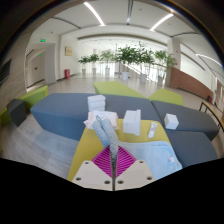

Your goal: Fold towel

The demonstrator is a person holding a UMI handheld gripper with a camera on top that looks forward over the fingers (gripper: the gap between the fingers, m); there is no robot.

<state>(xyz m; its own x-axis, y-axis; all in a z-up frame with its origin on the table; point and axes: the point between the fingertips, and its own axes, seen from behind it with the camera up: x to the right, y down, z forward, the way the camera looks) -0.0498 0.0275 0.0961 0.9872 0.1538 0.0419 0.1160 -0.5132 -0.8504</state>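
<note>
A pale white-blue towel (162, 156) lies spread over the yellow-green surface (86, 150) just ahead of me and runs out to both sides of the fingers. My gripper (112, 152) is shut on a fold of this towel. The pink pads (100, 163) meet with a narrow strip of cloth pinched between them. The pinched fold (106, 130) rises from the fingertips and stands bunched above the rest of the cloth. The part of the towel beneath the fingers is hidden.
Several white boxes stand beyond the towel: one (131, 121) just ahead, a stack (96, 103) farther back, a small one (171, 121) to the right. Grey cushioned blocks (58, 112) surround the surface. Potted plants (130, 57) stand in the hall behind.
</note>
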